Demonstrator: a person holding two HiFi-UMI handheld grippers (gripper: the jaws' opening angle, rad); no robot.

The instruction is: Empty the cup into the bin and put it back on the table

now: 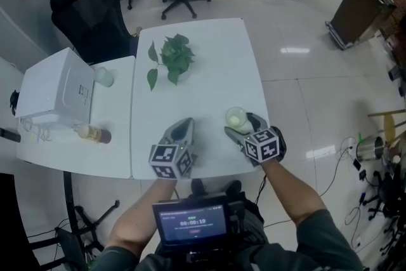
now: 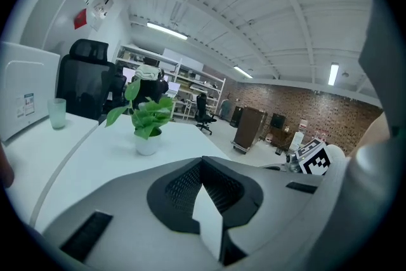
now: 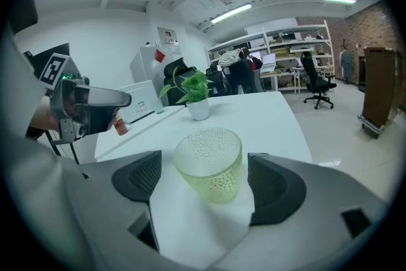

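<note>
status: the cup (image 3: 209, 165) stands upright on the white surface (image 1: 209, 73), near its right-hand edge and well apart from the potted plant (image 1: 170, 57).

right tool (image 1: 240, 124): placed around the cup with its jaws wide. the cup sits between the two pads with a clear gap on each side, so nothing is gripped.

left tool (image 2: 203, 165): narrow, jaw tips together with nothing between them. it is at the near edge of the surface, beside the right tool.

contents: the cup is translucent, dotted and pale green. no contents can be made out inside it in the right gripper view.

bin: none can be identified in any view.

assessment: the cup looks empty, it rests on the surface, and the tool around it grips nothing. this fits the final step, with the cup returned and released. a start before the pick-up would look the same, and the pictures alone do not separate the two. if the task is complete, only withdrawal of the right tool is left. if not, gripping, carrying, tipping and returning all remain.
</note>
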